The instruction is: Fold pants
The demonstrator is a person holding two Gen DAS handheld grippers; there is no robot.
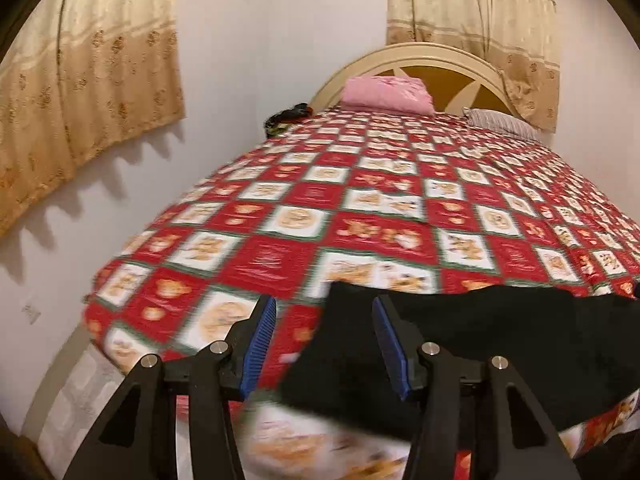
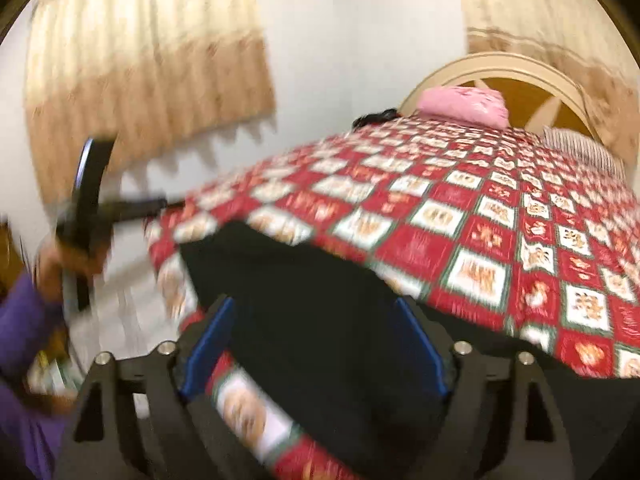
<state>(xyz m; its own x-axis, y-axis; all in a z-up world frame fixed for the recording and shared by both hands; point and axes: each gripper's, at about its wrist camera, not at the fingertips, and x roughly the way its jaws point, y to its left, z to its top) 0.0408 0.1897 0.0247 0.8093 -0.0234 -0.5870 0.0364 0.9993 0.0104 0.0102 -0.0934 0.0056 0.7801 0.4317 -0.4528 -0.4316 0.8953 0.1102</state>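
Black pants [image 1: 480, 344] lie flat on the near edge of a bed with a red checked cover [image 1: 360, 208]. My left gripper [image 1: 324, 312] is open, its blue pads apart above the pants' left end, holding nothing. In the right wrist view the pants [image 2: 312, 296] spread across the near corner of the bed cover [image 2: 480, 220]. My right gripper [image 2: 316, 316] is open above them, holding nothing. The left gripper [image 2: 90, 200] shows blurred at the far left, held in a hand with a purple sleeve [image 2: 20, 320].
A pink pillow [image 1: 388, 94] and a striped pillow [image 1: 500, 122] lie by the cream headboard [image 1: 440, 54]. A dark bundle [image 1: 286, 118] sits at the bed's far left corner. Beige curtains [image 1: 88, 92] hang on the white wall left of the bed.
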